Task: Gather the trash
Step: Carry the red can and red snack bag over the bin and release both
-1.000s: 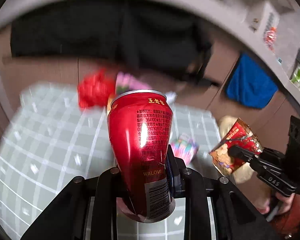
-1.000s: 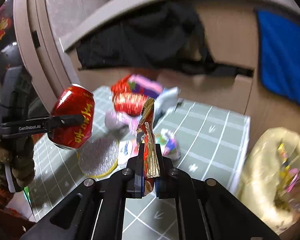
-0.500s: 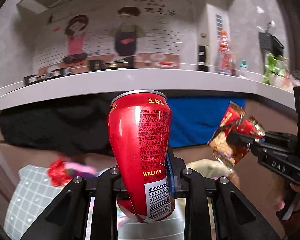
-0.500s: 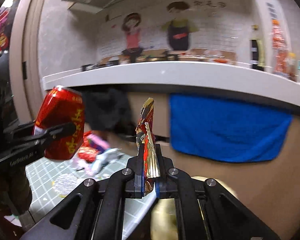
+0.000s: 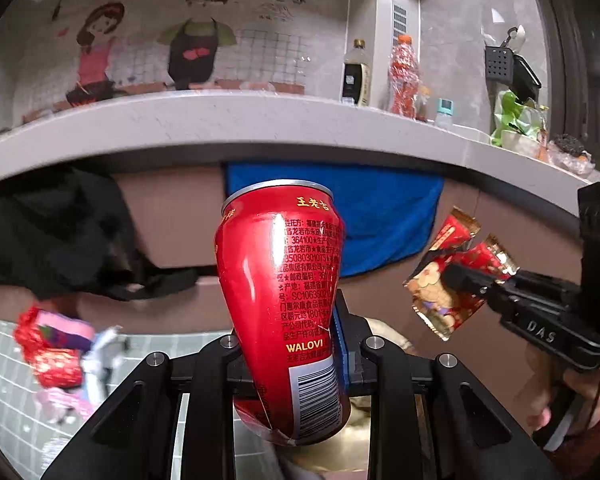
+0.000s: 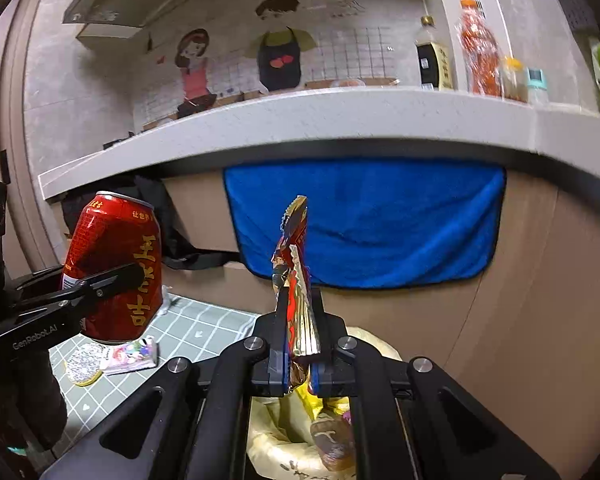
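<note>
Countertop (image 5: 220,128) now fills view; both tongs rose with can (image 5: 284,292), wrapper (image 6: 296,280).

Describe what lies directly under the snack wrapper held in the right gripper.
Under the snack wrapper sits an open yellow trash bag holding wrappers. The right gripper and its arms hide most of the bag's contents.

"WALOVI" on the red can (image 5: 284,304), "DAS" on the right hand-held gripper (image 5: 466,280), "GenRobot.AI" on the left hand-held gripper (image 6: 130,276)
</note>
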`<action>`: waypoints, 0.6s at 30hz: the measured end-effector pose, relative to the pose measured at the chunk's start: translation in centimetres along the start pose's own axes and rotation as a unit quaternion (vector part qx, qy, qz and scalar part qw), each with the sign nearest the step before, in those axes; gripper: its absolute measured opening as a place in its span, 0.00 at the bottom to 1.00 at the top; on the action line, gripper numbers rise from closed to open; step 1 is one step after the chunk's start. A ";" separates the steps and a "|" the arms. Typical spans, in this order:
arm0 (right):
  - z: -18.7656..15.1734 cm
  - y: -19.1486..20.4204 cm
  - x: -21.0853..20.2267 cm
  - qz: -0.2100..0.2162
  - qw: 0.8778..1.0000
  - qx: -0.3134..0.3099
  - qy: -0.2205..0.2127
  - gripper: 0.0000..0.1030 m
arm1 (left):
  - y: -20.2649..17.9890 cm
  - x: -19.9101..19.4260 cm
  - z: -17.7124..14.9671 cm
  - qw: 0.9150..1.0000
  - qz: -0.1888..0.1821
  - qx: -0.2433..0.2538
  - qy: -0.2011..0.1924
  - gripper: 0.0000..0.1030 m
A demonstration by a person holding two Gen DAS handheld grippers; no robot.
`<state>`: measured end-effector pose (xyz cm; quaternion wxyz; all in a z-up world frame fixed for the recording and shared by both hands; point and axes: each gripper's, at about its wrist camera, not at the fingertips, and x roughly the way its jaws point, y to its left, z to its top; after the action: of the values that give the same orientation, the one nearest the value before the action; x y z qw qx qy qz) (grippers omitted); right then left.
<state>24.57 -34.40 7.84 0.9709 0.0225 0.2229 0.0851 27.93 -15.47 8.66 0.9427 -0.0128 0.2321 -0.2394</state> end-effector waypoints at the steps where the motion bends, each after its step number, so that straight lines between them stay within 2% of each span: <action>1: -0.2 -0.2 0.3 -0.001 1.000 0.003 0.004 0.06 | 0.1 0.4 -0.2 1.000 -0.003 -0.003 0.005 0.26; 8: -1.3 -1.6 2.3 -0.001 0.999 0.024 0.024 0.06 | -0.4 3.6 -1.2 1.000 -0.008 -0.008 0.030 0.26; 18: -2.3 -2.5 4.6 -0.003 0.998 0.037 0.048 0.07 | 0.0 5.8 -1.8 0.999 -0.012 -0.012 0.049 0.26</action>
<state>28.03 -36.08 3.57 0.9577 0.0539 0.2724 0.0751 31.62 -17.94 4.54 0.9271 -0.0156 0.2804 -0.2483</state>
